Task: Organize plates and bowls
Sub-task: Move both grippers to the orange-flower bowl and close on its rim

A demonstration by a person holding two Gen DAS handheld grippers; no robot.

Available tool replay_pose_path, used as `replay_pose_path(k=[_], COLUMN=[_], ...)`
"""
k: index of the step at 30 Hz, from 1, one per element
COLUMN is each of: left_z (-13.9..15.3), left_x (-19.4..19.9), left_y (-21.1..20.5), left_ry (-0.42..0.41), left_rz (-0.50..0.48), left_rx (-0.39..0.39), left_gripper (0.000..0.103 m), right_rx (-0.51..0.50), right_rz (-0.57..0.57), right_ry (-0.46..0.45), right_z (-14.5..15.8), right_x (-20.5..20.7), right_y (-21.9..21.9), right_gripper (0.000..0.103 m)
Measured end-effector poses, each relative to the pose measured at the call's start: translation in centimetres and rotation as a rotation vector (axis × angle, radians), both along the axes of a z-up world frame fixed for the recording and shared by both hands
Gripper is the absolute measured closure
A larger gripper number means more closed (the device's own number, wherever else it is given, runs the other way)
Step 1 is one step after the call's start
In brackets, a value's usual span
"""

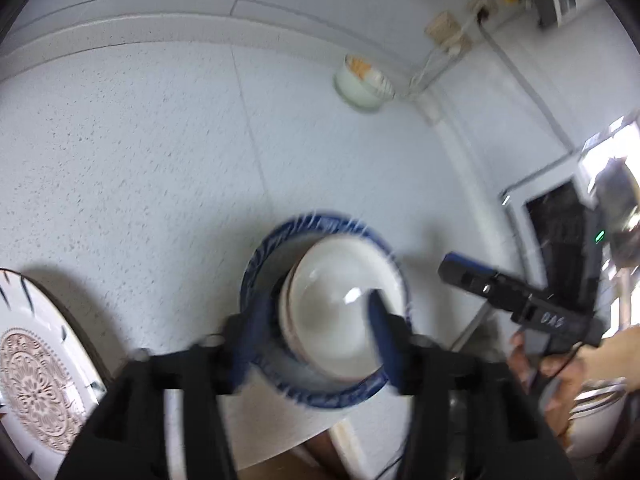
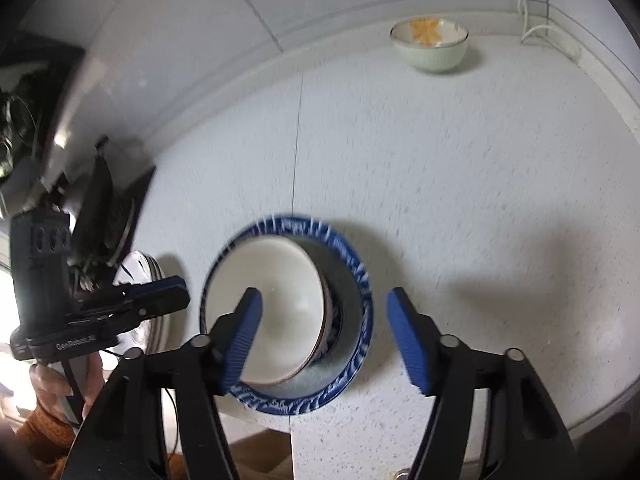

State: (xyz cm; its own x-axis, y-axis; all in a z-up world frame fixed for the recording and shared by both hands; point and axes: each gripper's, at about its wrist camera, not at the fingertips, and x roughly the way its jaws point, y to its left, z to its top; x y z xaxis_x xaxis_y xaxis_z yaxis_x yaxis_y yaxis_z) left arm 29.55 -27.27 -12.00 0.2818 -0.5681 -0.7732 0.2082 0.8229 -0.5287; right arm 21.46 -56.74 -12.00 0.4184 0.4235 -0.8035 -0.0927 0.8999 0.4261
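Note:
A white bowl (image 1: 340, 312) (image 2: 272, 312) sits tilted inside a blue-patterned bowl (image 1: 280, 248) (image 2: 352, 280) on the white speckled counter. In the left wrist view my left gripper (image 1: 316, 340) has its fingers apart around the white bowl, one blue pad outside its left wall, the other over its inside. In the right wrist view my right gripper (image 2: 324, 336) is open, its left pad over the white bowl, its right pad over bare counter beside the blue bowl. A pale green bowl (image 1: 362, 84) (image 2: 430, 48) with an orange pattern stands far back.
A large patterned plate (image 1: 36, 384) lies at the counter's left; part of it shows behind the left gripper (image 2: 148, 280). Cables (image 2: 532, 20) hang in the back corner. The counter's front edge (image 2: 264, 428) runs just below the bowls.

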Motion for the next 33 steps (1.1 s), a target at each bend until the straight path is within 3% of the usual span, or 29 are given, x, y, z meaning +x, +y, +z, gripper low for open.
replay_pose_path(k=[2, 5, 11, 15, 19, 22, 26, 27, 28, 29, 33], left_z=[0.9, 1.4, 0.4, -1.8, -3.9, -5.6, -7.9, -8.3, -8.8, -9.1, -9.3], left_x=[2.0, 6.1, 16.4, 23.1, 29.4, 32.9, 35.6, 35.8, 36.5, 36.8, 37.3], left_y=[0.1, -1.1, -6.4, -10.4, -14.1, -16.3, -18.9, -19.4, -20.2, -20.8, -22.2], left_ry=[-0.018, 0.01, 0.047, 0.08, 0.058, 0.065, 0.093, 0.097, 0.103, 0.106, 0.101], left_rz=[0.029, 0.023, 0.024, 0.032, 0.034, 0.026, 0.007, 0.001, -0.008, -0.018, -0.024], left_rx=[-0.064, -0.105, -0.075, -0.067, -0.069, -0.077, -0.048, -0.036, -0.021, -0.025, -0.007], left_gripper=[0.024, 0.024, 0.024, 0.024, 0.027, 0.036, 0.057, 0.067, 0.069, 0.077, 0.083], right_rx=[0.036, 0.071, 0.064, 0.072, 0.081, 0.091, 0.092, 0.091, 0.087, 0.086, 0.09], right_rz=[-0.034, -0.09, -0.182, -0.196, -0.209, -0.223, -0.225, -0.226, -0.225, -0.227, -0.215], right_ry=[-0.031, -0.061, -0.081, -0.09, -0.051, -0.024, 0.016, 0.025, 0.038, 0.049, 0.079], right_z=[0.7, 1.2, 1.4, 0.8, -1.2, -2.9, -5.7, -6.2, -6.8, -7.3, -8.3], right_x=[0.9, 3.1, 10.4, 16.0, 22.0, 25.5, 28.9, 29.4, 30.1, 30.6, 31.7], right_y=[-1.9, -5.1, -11.7, -14.3, -14.7, -14.7, -14.5, -14.4, -14.8, -14.7, -14.0], right_gripper=[0.033, 0.028, 0.026, 0.026, 0.026, 0.026, 0.028, 0.034, 0.043, 0.047, 0.077])
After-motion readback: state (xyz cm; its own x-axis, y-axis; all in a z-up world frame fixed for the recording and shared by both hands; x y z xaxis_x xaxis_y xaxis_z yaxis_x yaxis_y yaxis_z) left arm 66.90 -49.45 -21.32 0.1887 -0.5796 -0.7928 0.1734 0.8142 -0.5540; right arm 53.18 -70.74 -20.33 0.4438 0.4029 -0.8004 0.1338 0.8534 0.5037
